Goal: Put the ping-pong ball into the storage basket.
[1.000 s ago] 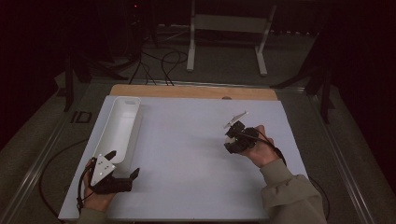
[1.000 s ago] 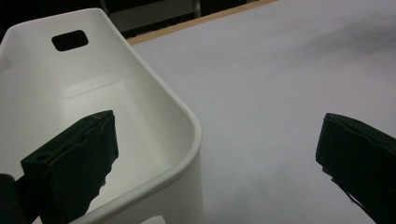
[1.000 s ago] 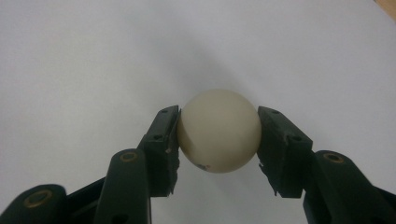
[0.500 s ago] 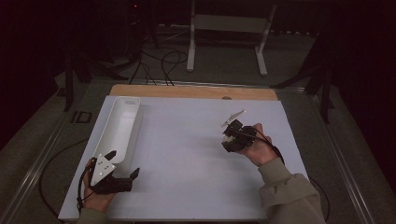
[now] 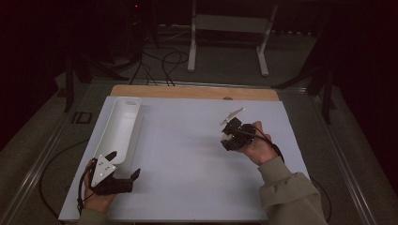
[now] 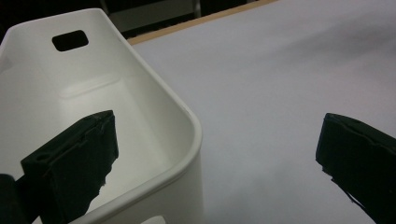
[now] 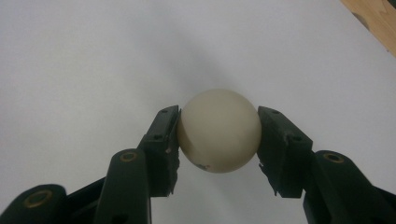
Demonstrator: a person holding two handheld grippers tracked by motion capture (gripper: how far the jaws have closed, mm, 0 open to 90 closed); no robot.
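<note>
The right gripper (image 7: 218,135) was clenched on a cream ball (image 7: 218,130), one pad on each side at about its widest line, i.e. at 9 and 3 o'clock in the right gripper view. The ball sat out near the pad tips, w/ nothing under it but bare white table sheet (image 7: 93,56). In the high view that gripper (image 5: 231,136) sat at roughly 3 o'clock from table centre, held off the sheet by the person's right hand (image 5: 258,147).

The left gripper (image 5: 123,180) rested at approx. 8 o'clock, jaws spread wide and holding nothing. One jaw hung over the near end of the white bin (image 5: 119,129), the other over the sheet, so the bin's corner (image 6: 194,135) stood between them, untouched. The bin ran lengthwise toward 11 o'clock and looked empty.

Risks, as a judgement: the grip was two small contacts on a smooth round thing, so any tilt or jolt could let the ball squirt out forward. Once loose it would prob. roll freely across the flat sheet and off an edge. If the bin was the target, a drop from height could bounce the ball back out, esp. near the low rim. The left gripper, parked at the bin's end, could also nudge the light bin.
</note>
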